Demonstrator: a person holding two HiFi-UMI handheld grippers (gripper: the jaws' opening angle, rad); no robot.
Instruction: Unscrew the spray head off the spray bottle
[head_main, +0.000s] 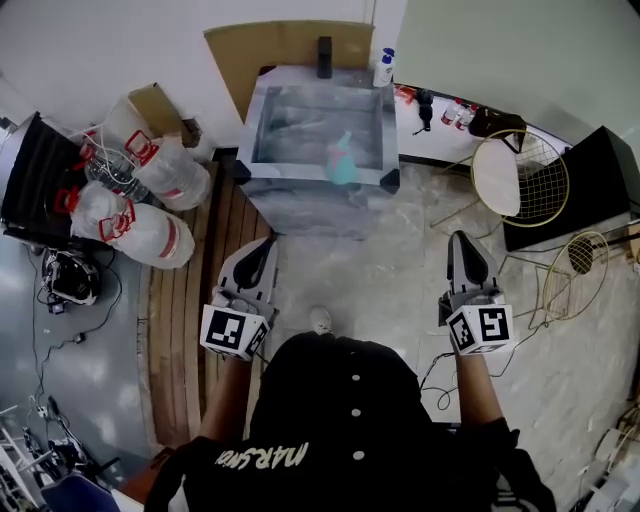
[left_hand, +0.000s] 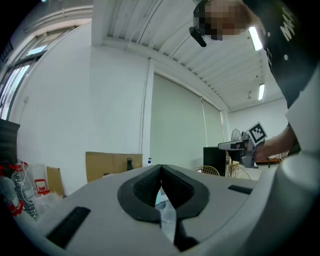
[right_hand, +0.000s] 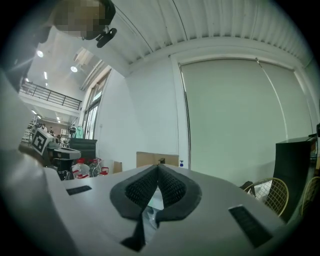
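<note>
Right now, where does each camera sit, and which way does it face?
Head view: on the person's head, looking steeply down at the table with the spray bottle; torso, arms, left tool and right tool show.
Left gripper view: rides the left tool, looking along its shut jaws toward the far wall; the right tool shows at right.
Right gripper view: rides the right tool, facing the same wall, jaws shut; the left tool shows at left.
Shared: both gripper views show the cardboard sheet and white pump bottle.
</note>
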